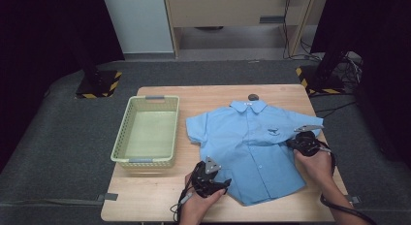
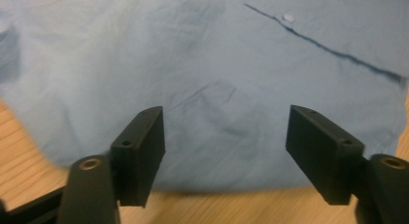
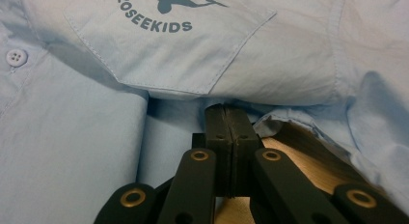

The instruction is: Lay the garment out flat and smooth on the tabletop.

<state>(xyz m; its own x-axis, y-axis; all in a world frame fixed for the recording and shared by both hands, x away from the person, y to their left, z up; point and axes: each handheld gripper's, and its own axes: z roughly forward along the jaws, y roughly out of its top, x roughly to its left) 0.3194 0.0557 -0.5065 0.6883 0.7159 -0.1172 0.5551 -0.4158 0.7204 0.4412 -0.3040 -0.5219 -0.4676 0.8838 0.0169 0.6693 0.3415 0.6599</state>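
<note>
A blue shirt [image 1: 252, 147] lies flat on the worktop [image 1: 145, 196], right of a basket [image 1: 148, 133]. The left hand-held gripper [image 1: 220, 185], at the hem near 7 o'clock, is open and holds nothing. The right hand-held gripper [image 1: 296, 143], at 3 o'clock, is closed at the side seam; whether it pinches cloth is unclear. Folding seems about to begin, so the left jaws must close on the hem.

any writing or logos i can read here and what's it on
"ZOSEEKIDS": printed in dark blue on the chest pocket of the blue shirt, under a dark logo cut off at the frame's top.
The neck label inside the collar is too small to read.

A blue shirt [image 1: 252, 147] lies flat on the table [image 1: 145, 196] beside a basket [image 1: 146, 132].
</note>
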